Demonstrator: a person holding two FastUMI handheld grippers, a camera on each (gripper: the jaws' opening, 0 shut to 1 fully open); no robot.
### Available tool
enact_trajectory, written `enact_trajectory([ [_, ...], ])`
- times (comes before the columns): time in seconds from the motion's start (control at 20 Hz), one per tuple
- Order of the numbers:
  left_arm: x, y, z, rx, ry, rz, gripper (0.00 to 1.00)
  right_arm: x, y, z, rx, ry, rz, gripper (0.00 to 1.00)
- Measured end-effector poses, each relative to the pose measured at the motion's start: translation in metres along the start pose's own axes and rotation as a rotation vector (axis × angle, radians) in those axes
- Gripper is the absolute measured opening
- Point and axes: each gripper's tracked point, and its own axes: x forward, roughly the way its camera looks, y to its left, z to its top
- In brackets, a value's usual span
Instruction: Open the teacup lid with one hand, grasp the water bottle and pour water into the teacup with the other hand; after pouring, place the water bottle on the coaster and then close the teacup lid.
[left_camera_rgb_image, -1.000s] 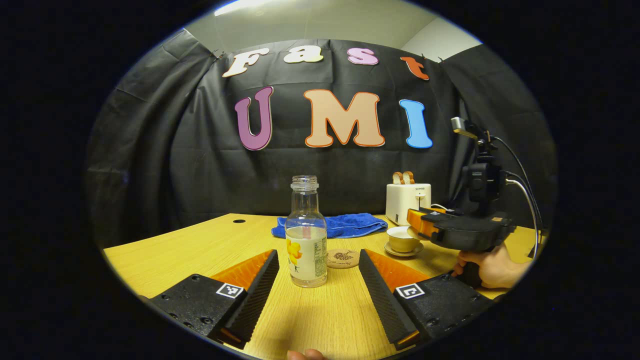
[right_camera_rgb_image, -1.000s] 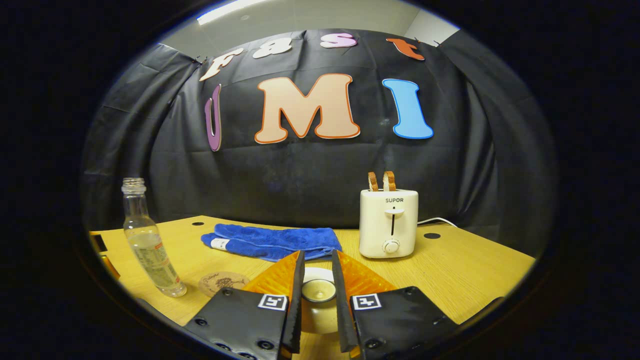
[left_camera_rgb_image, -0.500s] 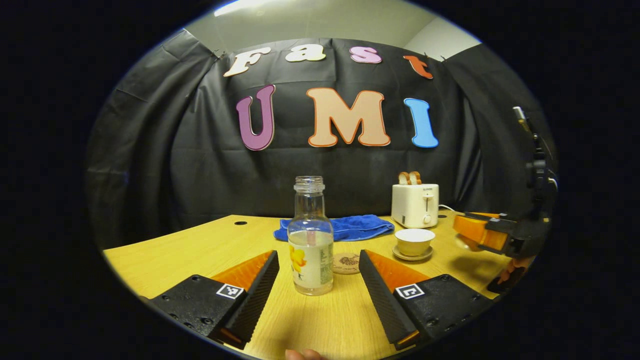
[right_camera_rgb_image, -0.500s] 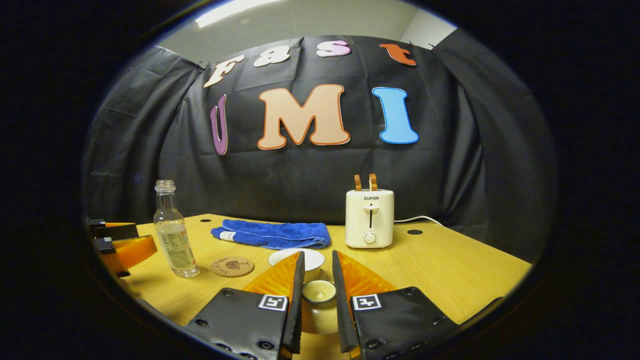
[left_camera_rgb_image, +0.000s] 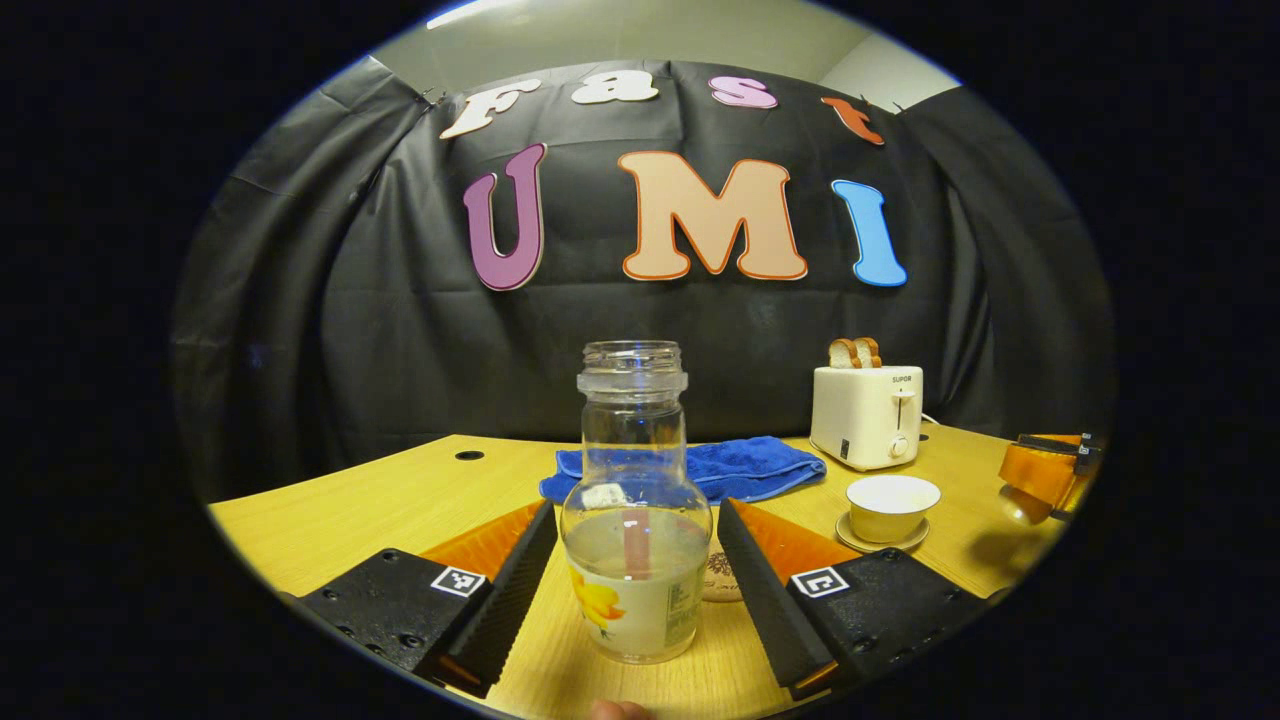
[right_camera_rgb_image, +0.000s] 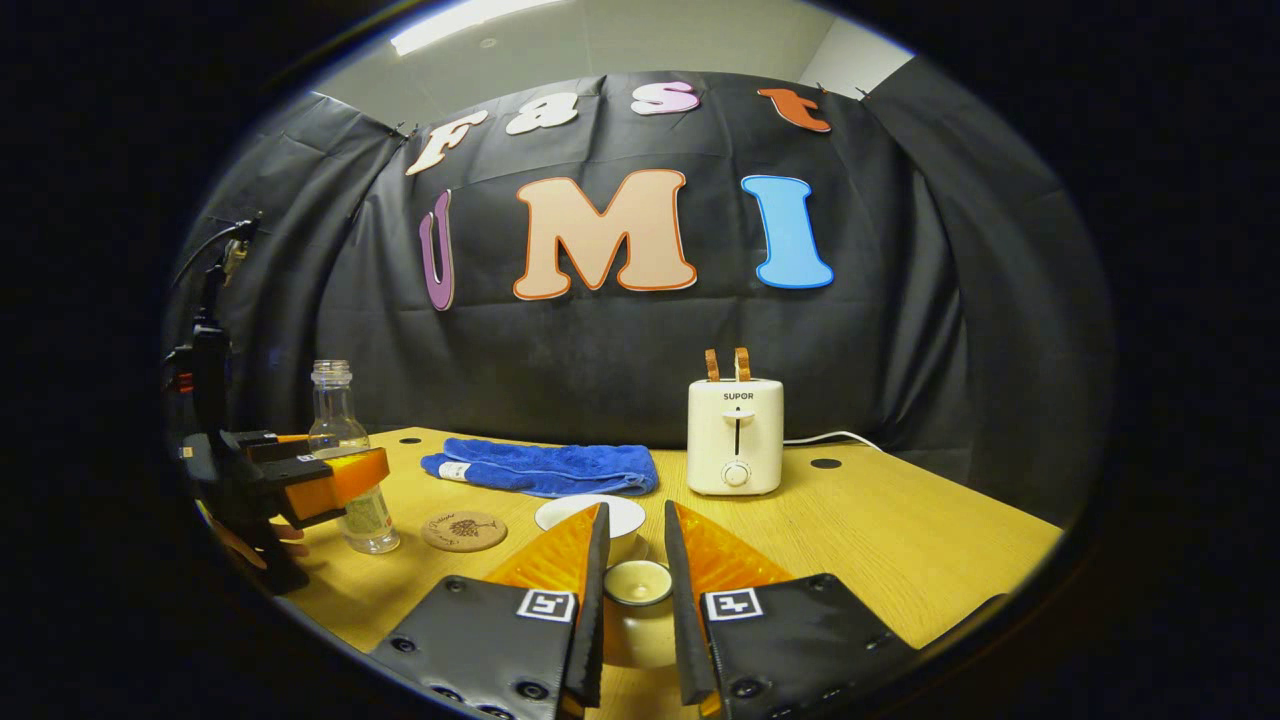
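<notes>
Behind bottle (left_camera_rgb_image: 636, 520): towel (left_camera_rgb_image: 735, 465), toaster (left_camera_rgb_image: 867, 415), coaster (right_camera_rgb_image: 464, 530)

One bottle (left_camera_rgb_image: 636, 510), one cup (left_camera_rgb_image: 892, 506), one lid (right_camera_rgb_image: 638, 582), one coaster (right_camera_rgb_image: 464, 531), one blue towel (right_camera_rgb_image: 545, 469), one toaster (right_camera_rgb_image: 735, 436), two toast slices (right_camera_rgb_image: 727, 364), two grippers (left_camera_rgb_image: 636, 580) (right_camera_rgb_image: 635, 600).

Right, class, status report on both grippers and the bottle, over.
Left gripper open around bottle, not gripping. Right gripper shut on lid, cup uncovered. Nothing blocking.

left gripper view: low over table, faces booth wall, clear glass water bottle (left_camera_rgb_image: 635, 520) close, 12 o'clock
right gripper view: low, faces wall, bottle (right_camera_rgb_image: 345, 455) far, 10 o'clock
shared: bottle, white toaster (left_camera_rgb_image: 866, 416) (right_camera_rgb_image: 735, 436)
</notes>
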Motion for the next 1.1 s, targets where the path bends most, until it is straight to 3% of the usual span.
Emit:
enact_trajectory([
  [0.1,0.003,-0.001,0.001,-0.002,0.001,-0.011,0.94,0.0,0.0,0.0,0.0,0.0,0.0,0.33],
  [0.2,0.003,-0.001,-0.005,-0.001,0.005,-0.008,0.71,0.0,0.0,0.0,0.0,0.0,-0.001,0.33],
  [0.4,0.002,-0.002,-0.003,-0.003,0.002,-0.009,0.68,0.0,0.0,0.0,0.0,0.0,-0.001,0.33],
  [0.55,0.005,-0.017,-0.006,0.021,0.01,-0.068,0.66,0.0,-0.001,0.0,0.0,0.001,-0.007,0.33],
  [0.65,0.01,-0.025,-0.004,0.125,0.011,-0.077,0.66,0.0,-0.005,0.001,0.0,0.001,-0.021,0.32],
  [0.8,0.022,-0.033,-0.006,0.44,0.009,-0.077,0.66,-0.002,-0.013,0.001,-0.001,0.0,-0.033,0.33],
  [1.1,0.055,-0.054,-0.031,0.849,0.116,-0.128,0.66,-0.009,-0.064,0.003,-0.004,-0.006,-0.128,0.33],
])
